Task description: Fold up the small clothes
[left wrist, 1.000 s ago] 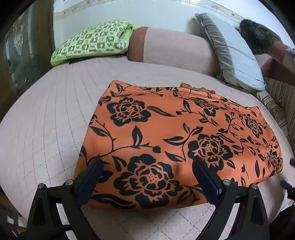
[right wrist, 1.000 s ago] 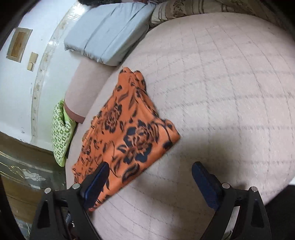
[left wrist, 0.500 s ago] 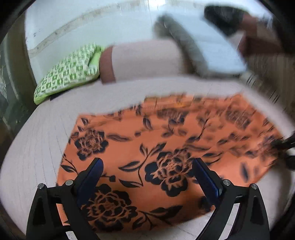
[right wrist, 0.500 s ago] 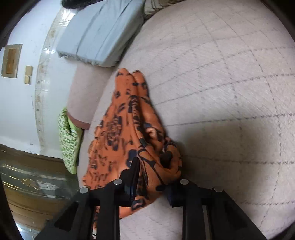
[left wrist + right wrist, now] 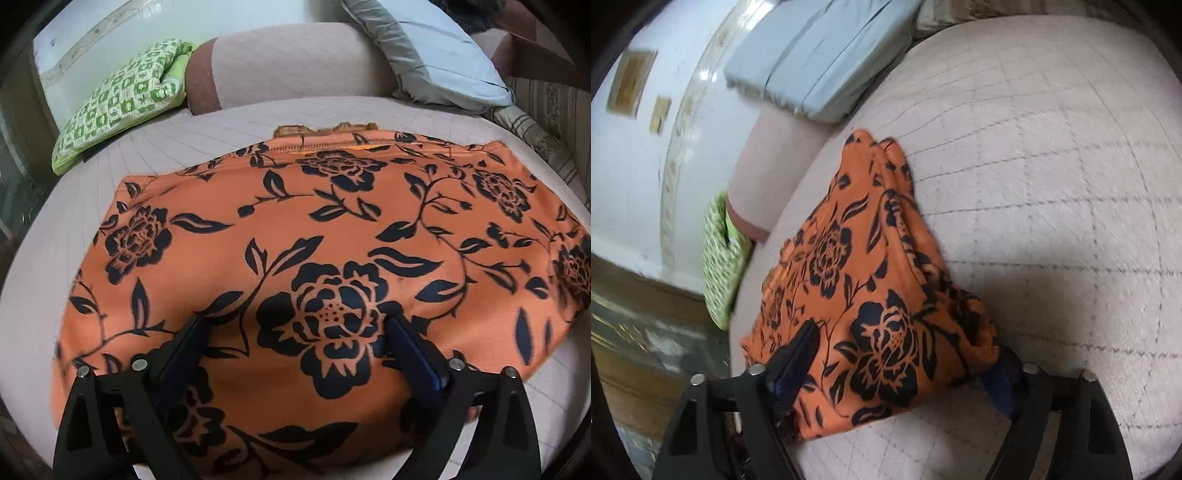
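Note:
An orange garment [image 5: 332, 229] with black flowers lies flat on a pale quilted bed [image 5: 44, 258]. My left gripper [image 5: 295, 325] is open over its near edge, one finger on each side of a large printed flower, resting on or just above the cloth. In the right wrist view the garment [image 5: 849, 266] has its near corner bunched and raised between the fingers of my right gripper [image 5: 905, 343]. These jaws are opening slightly but still hold the fold of cloth. A shadow falls on the bed [image 5: 1052, 184] under the raised corner.
A green checked cushion [image 5: 122, 103] lies at the back left, a pink bolster [image 5: 295, 62] behind the garment, a grey-blue pillow [image 5: 436, 62] at the back right. A striped cushion [image 5: 546, 147] lines the right side. The bed's edge and the floor [image 5: 635, 332] are at left.
My right gripper closed on the garment's near corner and gathered it up into a bunch. My left gripper moved sideways and forward over the cloth's near edge, staying wide.

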Available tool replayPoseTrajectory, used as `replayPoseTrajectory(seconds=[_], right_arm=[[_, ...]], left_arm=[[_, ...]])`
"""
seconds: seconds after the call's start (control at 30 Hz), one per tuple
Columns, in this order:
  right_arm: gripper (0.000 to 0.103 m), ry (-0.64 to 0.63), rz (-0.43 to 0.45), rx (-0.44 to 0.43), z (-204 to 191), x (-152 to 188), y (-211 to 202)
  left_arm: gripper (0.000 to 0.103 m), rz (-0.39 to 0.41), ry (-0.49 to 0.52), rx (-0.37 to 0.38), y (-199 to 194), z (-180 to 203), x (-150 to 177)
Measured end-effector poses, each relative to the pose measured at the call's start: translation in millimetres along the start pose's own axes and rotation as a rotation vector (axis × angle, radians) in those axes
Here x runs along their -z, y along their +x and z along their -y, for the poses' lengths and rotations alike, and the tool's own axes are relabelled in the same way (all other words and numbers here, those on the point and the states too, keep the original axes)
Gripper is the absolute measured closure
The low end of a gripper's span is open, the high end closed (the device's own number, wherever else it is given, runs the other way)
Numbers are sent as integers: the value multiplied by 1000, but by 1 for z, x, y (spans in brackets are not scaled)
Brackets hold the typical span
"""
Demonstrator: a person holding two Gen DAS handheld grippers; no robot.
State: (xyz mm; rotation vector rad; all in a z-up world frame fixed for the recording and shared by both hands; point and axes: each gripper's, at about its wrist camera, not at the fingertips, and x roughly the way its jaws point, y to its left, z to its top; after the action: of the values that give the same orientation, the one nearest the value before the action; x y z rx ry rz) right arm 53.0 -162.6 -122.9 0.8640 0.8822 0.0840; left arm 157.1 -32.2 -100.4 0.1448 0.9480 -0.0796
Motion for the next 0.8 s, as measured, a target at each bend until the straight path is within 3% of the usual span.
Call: replayPoseTrajectory(seconds=[0.07, 0.13, 0.17, 0.2, 0.3, 0.6, 0.67, 0.77, 0.8], right_arm=[[75, -27, 14, 28, -6, 0, -5], [74, 17, 17, 44, 2, 0, -3], [53, 83, 6, 61, 11, 1, 1], [34, 114, 15, 13, 16, 3, 1], [30, 120, 27, -4, 18, 4, 3], [30, 129, -12, 32, 14, -6, 9], [39, 111, -29, 77, 10, -9, 12], [52, 121, -36, 100, 14, -12, 15], [55, 124, -31, 95, 17, -12, 15]], left_arm=[[13, 31, -37, 70, -15, -6, -5], [12, 58, -44, 38, -19, -9, -4], [12, 39, -45, 23, -13, -11, -3], [12, -23, -40, 24, 0, -12, 0], [9, 16, -38, 32, 1, -15, 3], [9, 3, -71, 67, -9, -20, 3], [9, 39, -126, 96, -16, -31, 0], [9, 100, -174, 81, -27, -45, -2], [9, 70, -163, 63, -19, -44, -1]])
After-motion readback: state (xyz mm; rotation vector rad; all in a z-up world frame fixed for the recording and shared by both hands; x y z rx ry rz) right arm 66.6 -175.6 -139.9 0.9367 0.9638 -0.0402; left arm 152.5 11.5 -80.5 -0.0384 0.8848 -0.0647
